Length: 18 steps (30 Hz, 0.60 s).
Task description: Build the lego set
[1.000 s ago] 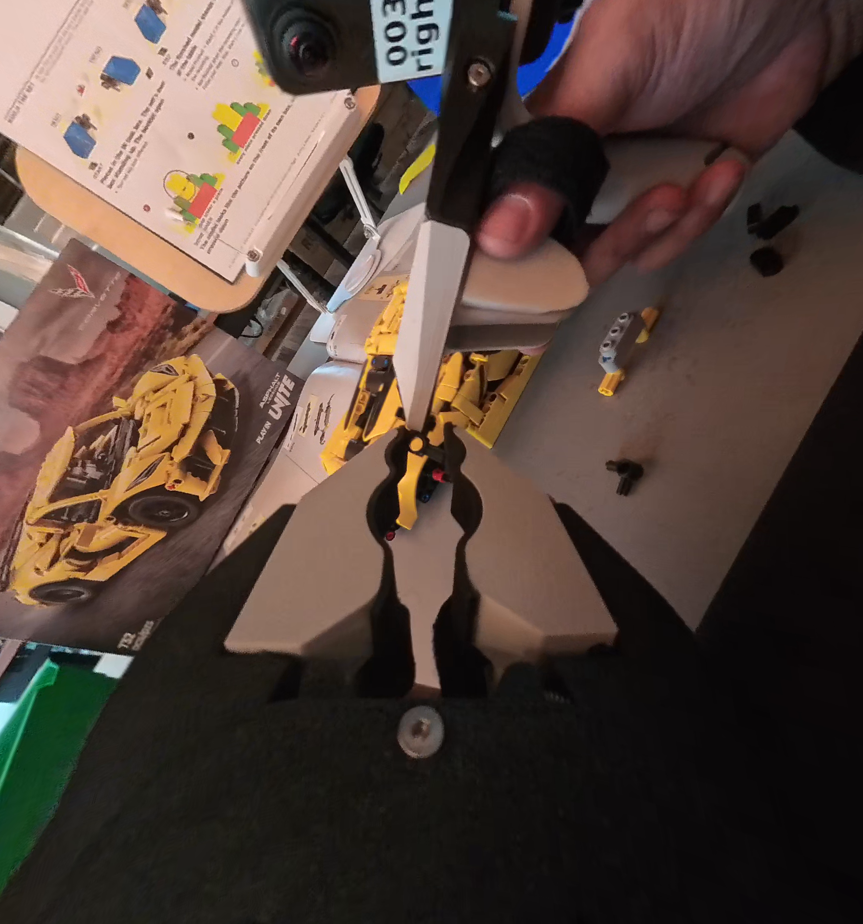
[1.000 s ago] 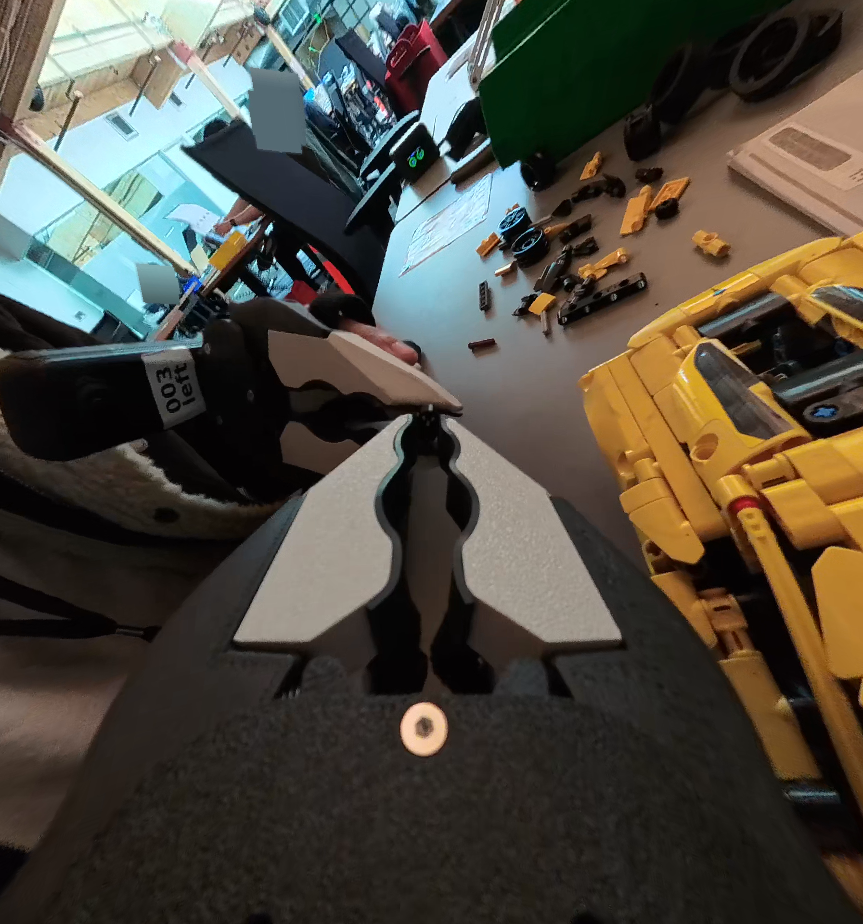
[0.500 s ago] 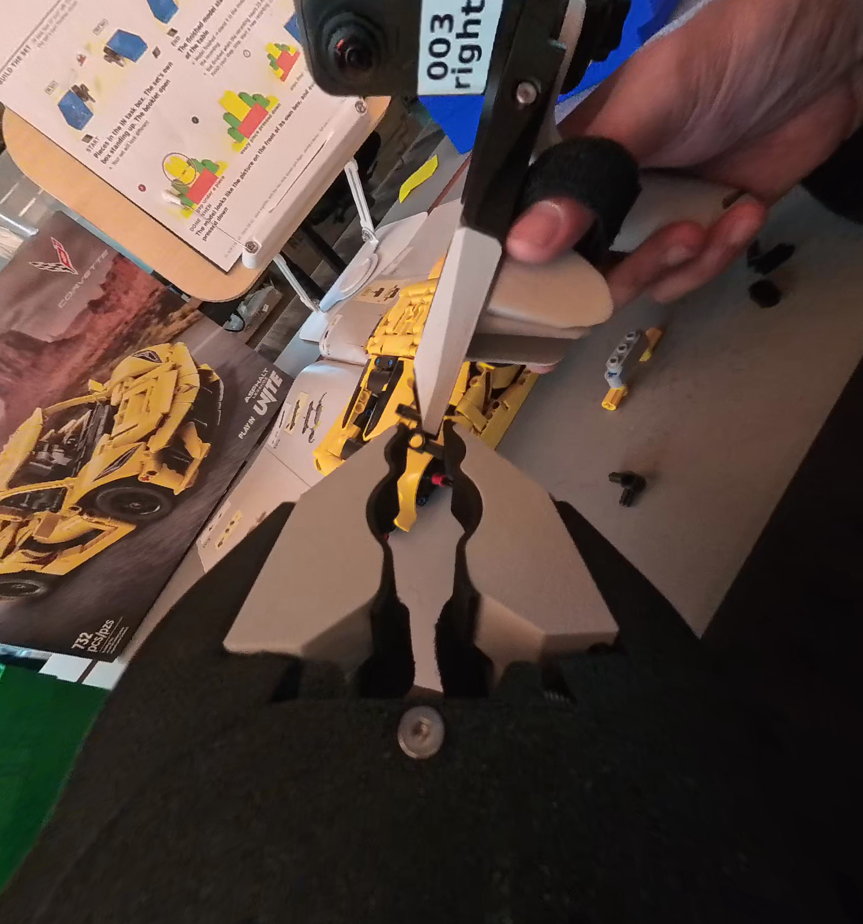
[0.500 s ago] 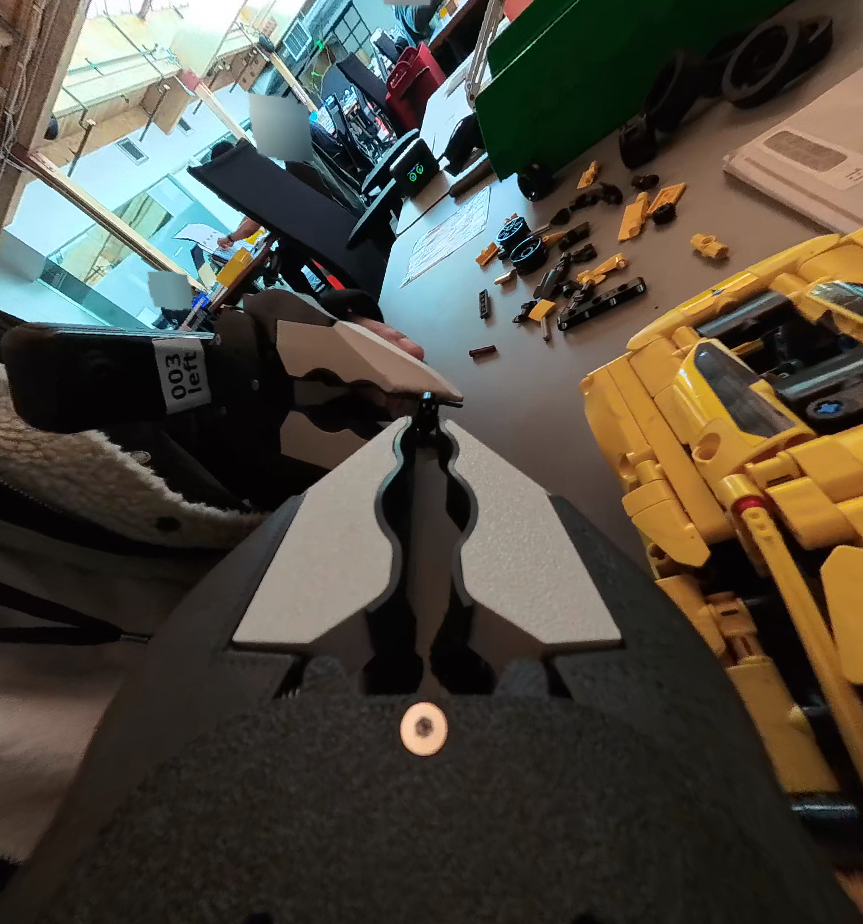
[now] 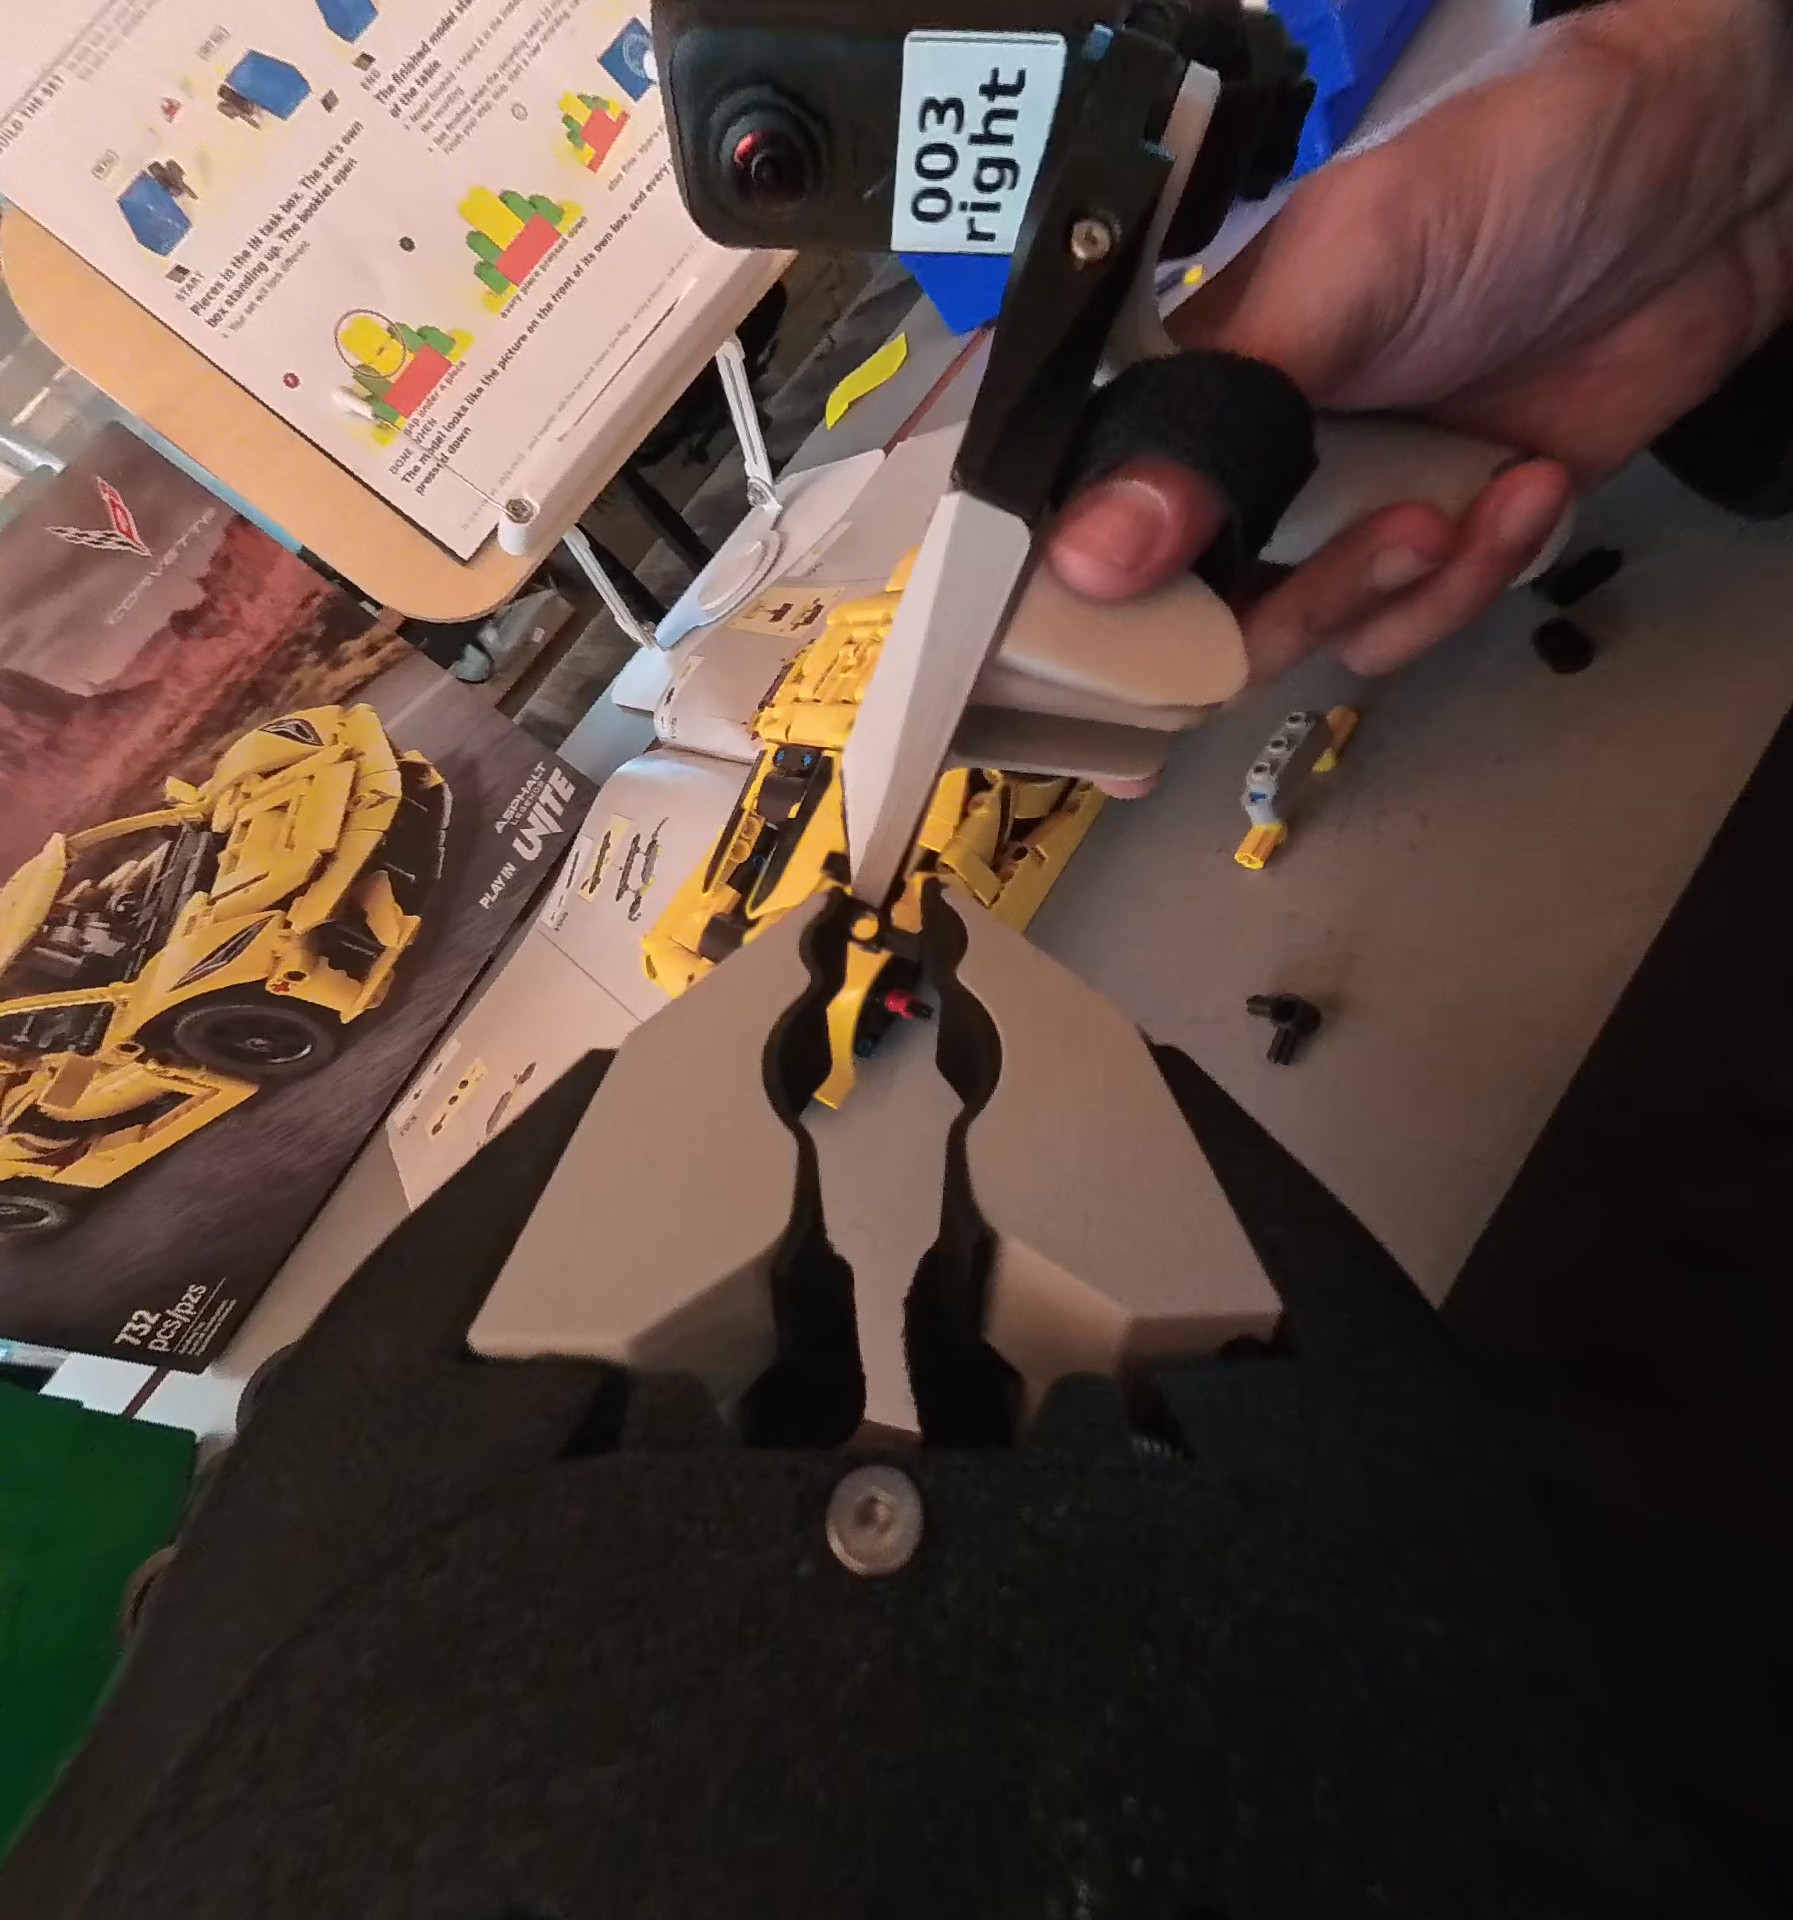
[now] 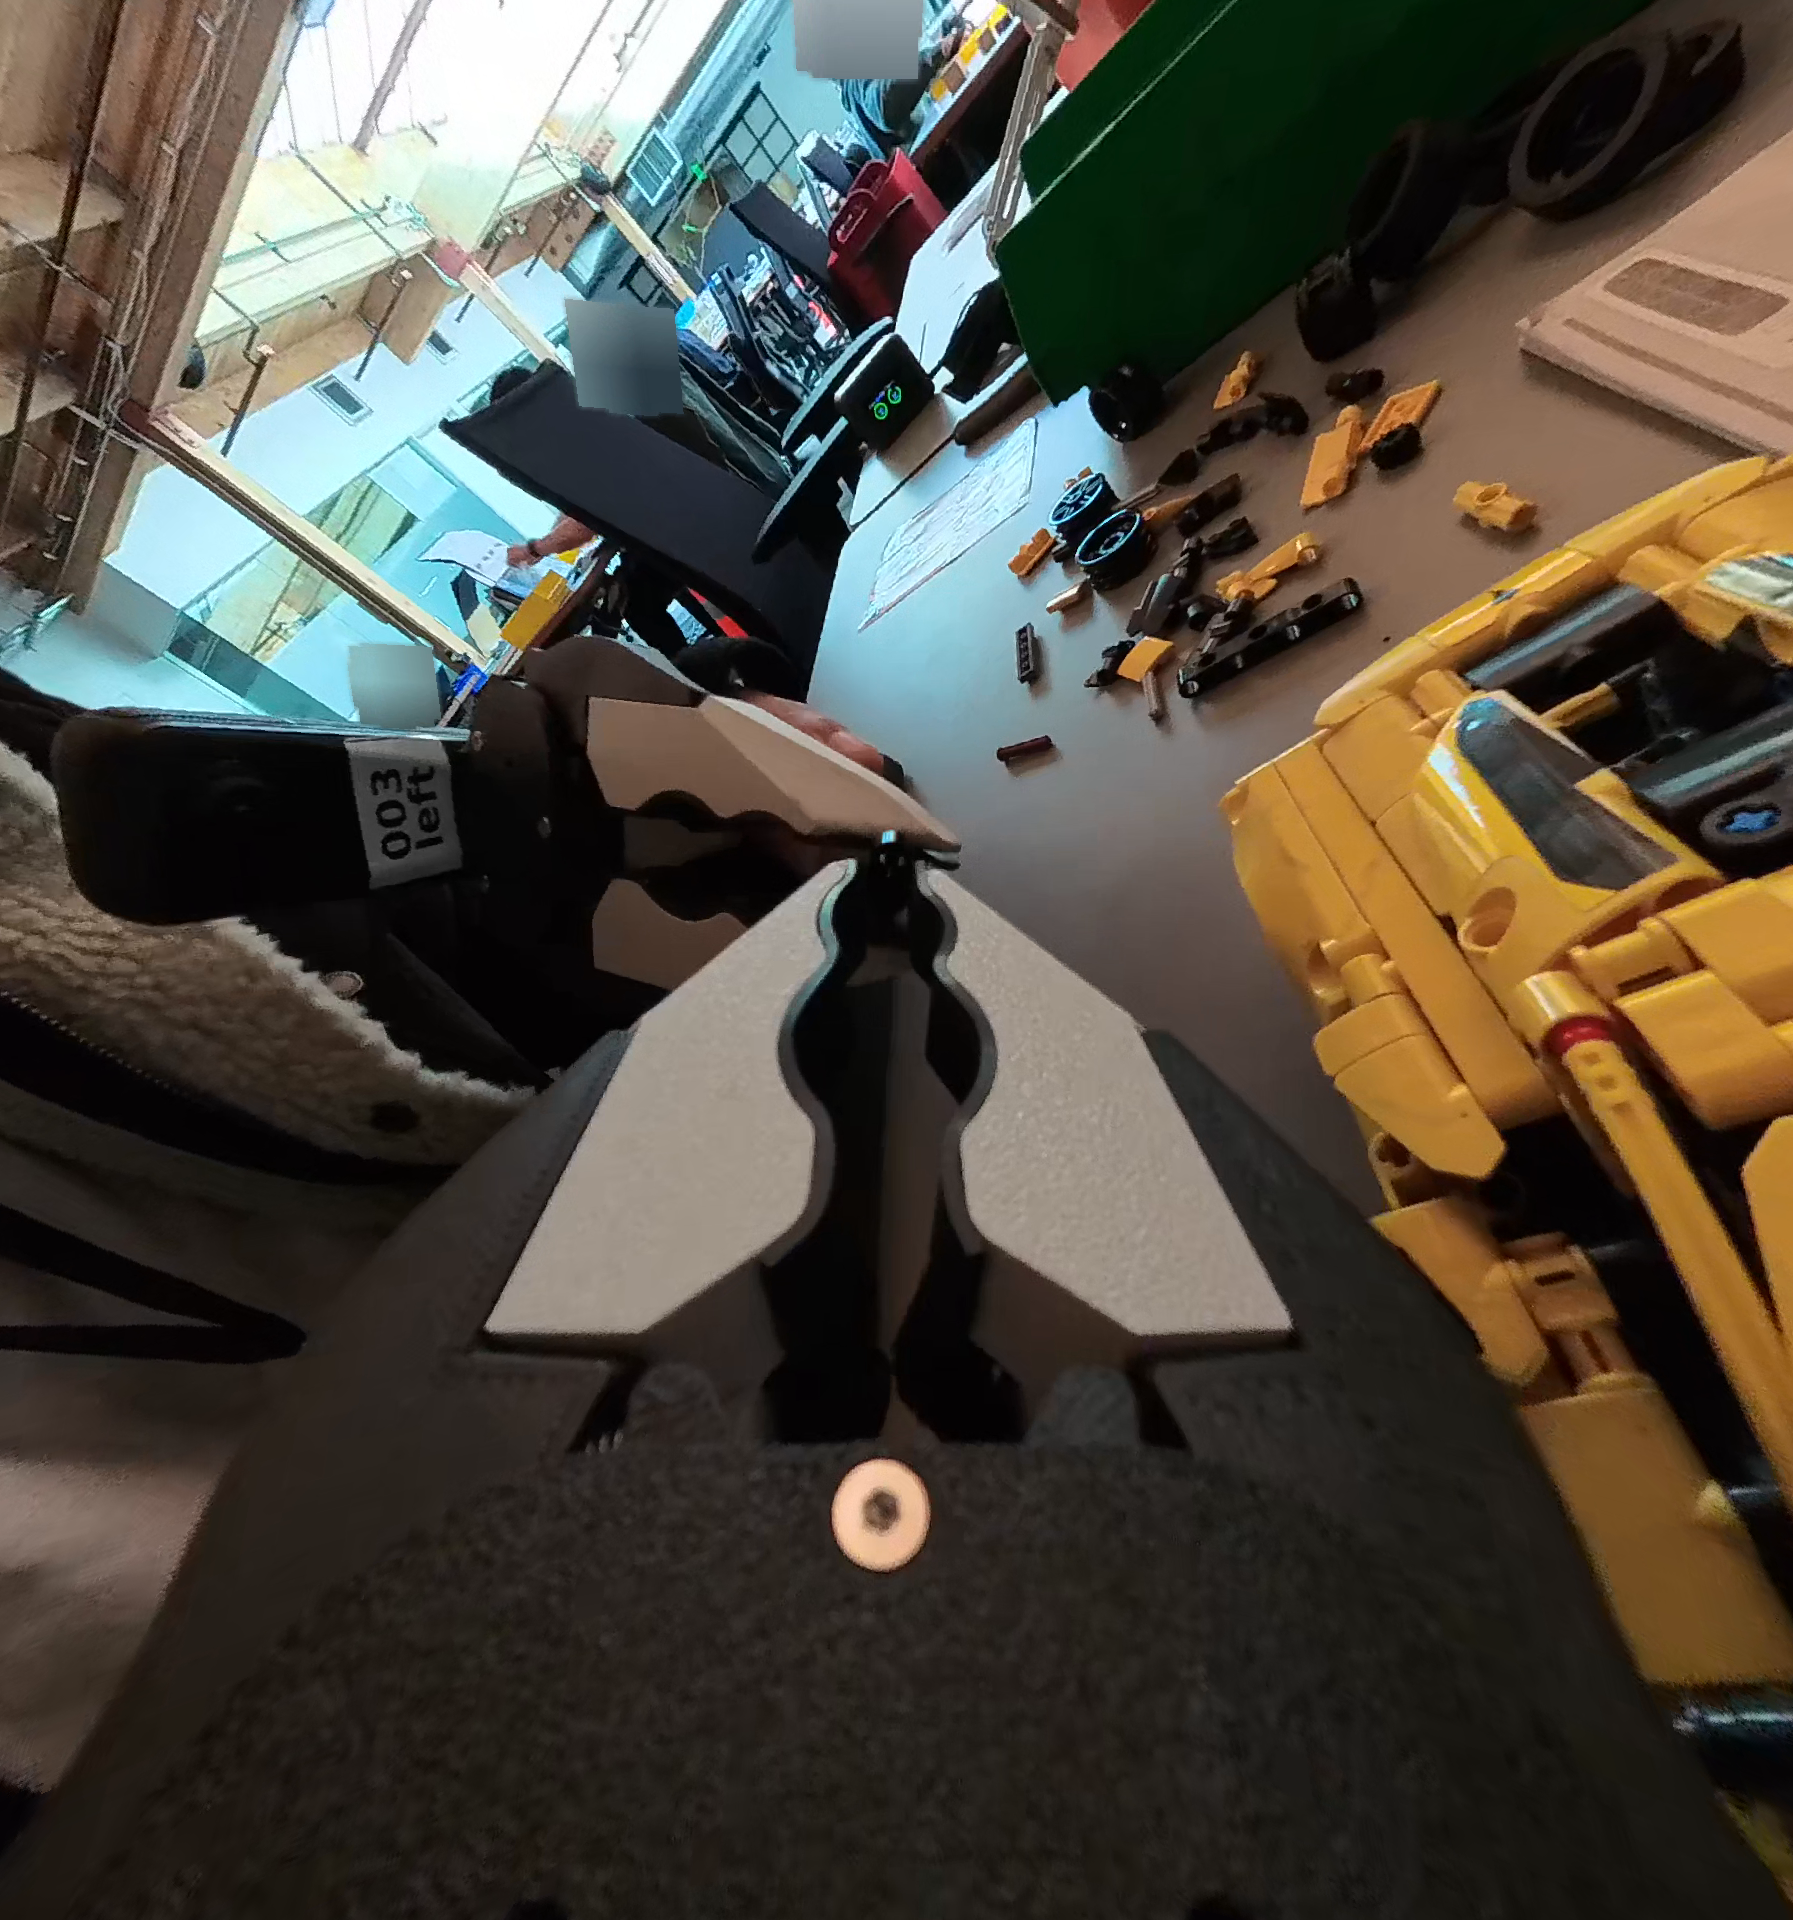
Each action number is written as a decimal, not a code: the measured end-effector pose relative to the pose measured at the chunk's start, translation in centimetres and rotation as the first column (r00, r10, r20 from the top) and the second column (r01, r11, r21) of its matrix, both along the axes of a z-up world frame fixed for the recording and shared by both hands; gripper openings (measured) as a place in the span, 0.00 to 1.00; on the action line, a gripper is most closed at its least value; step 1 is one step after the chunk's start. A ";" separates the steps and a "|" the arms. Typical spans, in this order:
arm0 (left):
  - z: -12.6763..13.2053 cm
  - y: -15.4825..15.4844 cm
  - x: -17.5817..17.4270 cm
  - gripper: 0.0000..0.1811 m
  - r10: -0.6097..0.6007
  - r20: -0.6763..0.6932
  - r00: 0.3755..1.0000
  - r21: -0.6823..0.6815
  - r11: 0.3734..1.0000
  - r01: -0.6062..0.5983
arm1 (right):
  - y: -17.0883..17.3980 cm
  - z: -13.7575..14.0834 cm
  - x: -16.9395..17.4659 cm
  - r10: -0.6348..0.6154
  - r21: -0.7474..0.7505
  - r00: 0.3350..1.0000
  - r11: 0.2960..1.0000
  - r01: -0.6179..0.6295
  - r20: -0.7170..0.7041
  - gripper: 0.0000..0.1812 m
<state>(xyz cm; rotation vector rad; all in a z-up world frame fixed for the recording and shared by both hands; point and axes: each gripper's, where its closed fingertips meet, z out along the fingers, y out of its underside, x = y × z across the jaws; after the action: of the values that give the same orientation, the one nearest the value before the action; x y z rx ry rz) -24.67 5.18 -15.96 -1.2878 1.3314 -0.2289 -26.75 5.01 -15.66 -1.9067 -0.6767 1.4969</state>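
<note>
Left wrist view: right gripper (image 5: 876, 894) nearer

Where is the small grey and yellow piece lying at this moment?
In the left wrist view, the grey and yellow piece lies on the table, to the picture's right of the yellow car, beyond a small black connector.

Daylight pours through tall windows (image 6: 279, 488) with wooden beams (image 6: 133, 187) at far left. Black chairs (image 6: 663, 488) stand beyond the grey bench (image 6: 1079, 831).
</note>
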 end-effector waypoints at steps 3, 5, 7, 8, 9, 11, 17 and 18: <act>0.1 0.0 0.0 0.06 -0.003 0.011 1.000 -0.011 1.000 0.003 | 0.1 0.1 -0.1 -0.001 -0.023 1.000 1.000 0.001 -0.022 0.04; 0.0 -0.1 0.1 0.06 -0.005 0.000 1.000 0.002 1.000 0.005 | 0.0 0.0 -0.1 0.000 -0.032 1.000 0.999 -0.001 -0.023 0.04; -0.1 0.2 0.1 0.07 -0.002 0.005 1.000 -0.011 1.000 0.002 | 0.2 0.1 0.0 -0.006 -0.050 1.000 0.999 0.005 -0.030 0.03; -0.1 0.4 0.1 0.07 -0.003 0.018 1.000 -0.041 0.999 0.004 | 0.4 0.1 0.0 -0.013 -0.042 1.000 0.999 0.013 -0.023 0.03; 0.0 0.6 0.0 0.07 0.002 0.037 0.999 -0.069 0.998 0.001 | 0.5 0.1 0.1 -0.014 -0.011 1.000 1.000 0.014 0.002 0.04; 0.1 1.6 -0.6 0.07 0.053 0.050 0.997 -0.089 0.995 -0.048 | 1.2 0.4 0.9 -0.074 0.123 0.993 0.990 0.062 0.089 0.10; -0.3 1.9 -0.5 0.07 0.066 0.044 0.997 -0.112 0.992 -0.061 | 1.2 0.6 0.6 -0.098 0.170 0.989 0.982 0.077 0.115 0.12; -0.2 1.8 -0.5 0.07 0.061 0.053 0.997 -0.120 0.991 -0.054 | 1.1 0.4 0.4 -0.085 0.130 0.992 0.989 0.072 0.097 0.11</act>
<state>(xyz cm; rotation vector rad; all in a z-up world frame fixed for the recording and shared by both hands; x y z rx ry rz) -25.18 6.96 -16.13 -1.4076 1.2462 -0.3058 -26.37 6.15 -15.23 -1.9003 -0.7164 1.2843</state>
